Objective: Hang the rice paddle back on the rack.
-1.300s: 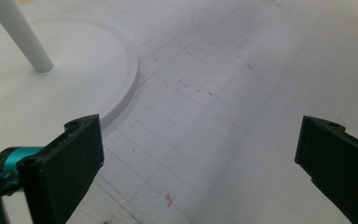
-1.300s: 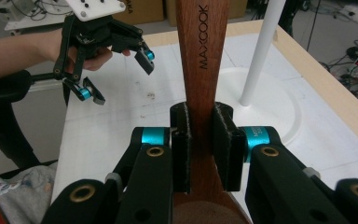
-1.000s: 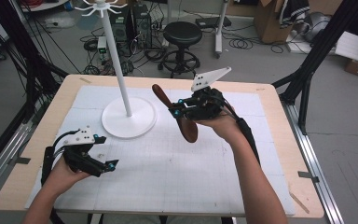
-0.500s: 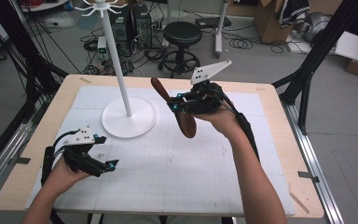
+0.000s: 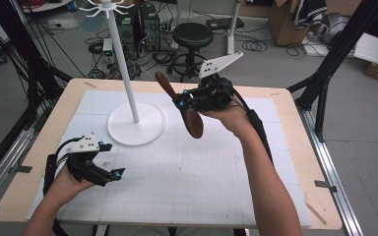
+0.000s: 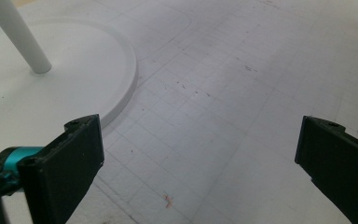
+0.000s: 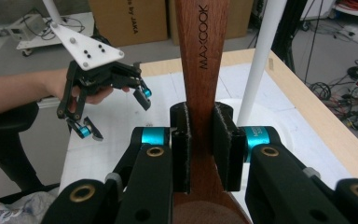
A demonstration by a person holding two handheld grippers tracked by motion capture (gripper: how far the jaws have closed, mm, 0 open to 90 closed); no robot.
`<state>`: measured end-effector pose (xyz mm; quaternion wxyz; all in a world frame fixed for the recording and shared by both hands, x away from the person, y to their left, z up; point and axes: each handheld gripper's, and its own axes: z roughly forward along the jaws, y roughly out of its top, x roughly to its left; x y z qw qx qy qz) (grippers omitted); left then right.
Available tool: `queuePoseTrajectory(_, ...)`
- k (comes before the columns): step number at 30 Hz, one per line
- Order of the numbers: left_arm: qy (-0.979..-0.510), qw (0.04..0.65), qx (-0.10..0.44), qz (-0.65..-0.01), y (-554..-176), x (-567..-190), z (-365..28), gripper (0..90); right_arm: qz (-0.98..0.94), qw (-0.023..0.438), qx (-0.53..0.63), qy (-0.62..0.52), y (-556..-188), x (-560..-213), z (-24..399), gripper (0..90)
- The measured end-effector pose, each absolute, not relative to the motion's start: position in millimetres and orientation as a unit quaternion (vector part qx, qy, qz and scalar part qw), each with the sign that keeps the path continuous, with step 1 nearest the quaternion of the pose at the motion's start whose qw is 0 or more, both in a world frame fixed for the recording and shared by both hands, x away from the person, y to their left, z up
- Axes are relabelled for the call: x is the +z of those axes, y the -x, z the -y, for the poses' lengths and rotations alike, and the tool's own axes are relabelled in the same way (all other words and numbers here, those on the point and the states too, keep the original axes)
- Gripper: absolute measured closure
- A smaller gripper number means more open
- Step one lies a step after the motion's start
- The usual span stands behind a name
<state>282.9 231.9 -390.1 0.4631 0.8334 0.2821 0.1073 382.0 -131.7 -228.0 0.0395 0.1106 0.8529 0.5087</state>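
My right gripper (image 5: 181,102) is shut on the neck of a dark wooden spoon (image 5: 193,120) and holds it in the air above the middle of the white mat. The spoon's bowl hangs toward the table and its handle points up and to the left. In the right gripper view the pads (image 7: 182,140) press both sides of the spoon (image 7: 200,46), marked MAXCOOK. My left gripper (image 5: 111,160) rests low over the mat's front left, open, with nothing between its jaws; bare mat lies under my left gripper (image 6: 196,154) in its own view. My left gripper (image 7: 116,112) also appears beyond the spoon.
A white stand (image 5: 123,64) with a round base (image 5: 137,124) and hooks on top rises at the back left of the mat, near the spoon's handle. Its base (image 6: 28,107) lies just ahead of the left jaws. Wooden table edge (image 5: 295,123) borders the mat on the right.
My right gripper has lifted the spoon slightly higher and a little farther from the table's front. My left gripper has stayed where it was.
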Motion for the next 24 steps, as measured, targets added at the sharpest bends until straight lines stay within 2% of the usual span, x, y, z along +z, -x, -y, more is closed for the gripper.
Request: queuePoseTrajectory(24, -0.829, 0.474, 0.105, -0.278, -282.0, -388.5, -233.1, 1.7, -0.839, 0.052, 0.530, -0.112, -406.8, -194.5, 119.6, 78.8)
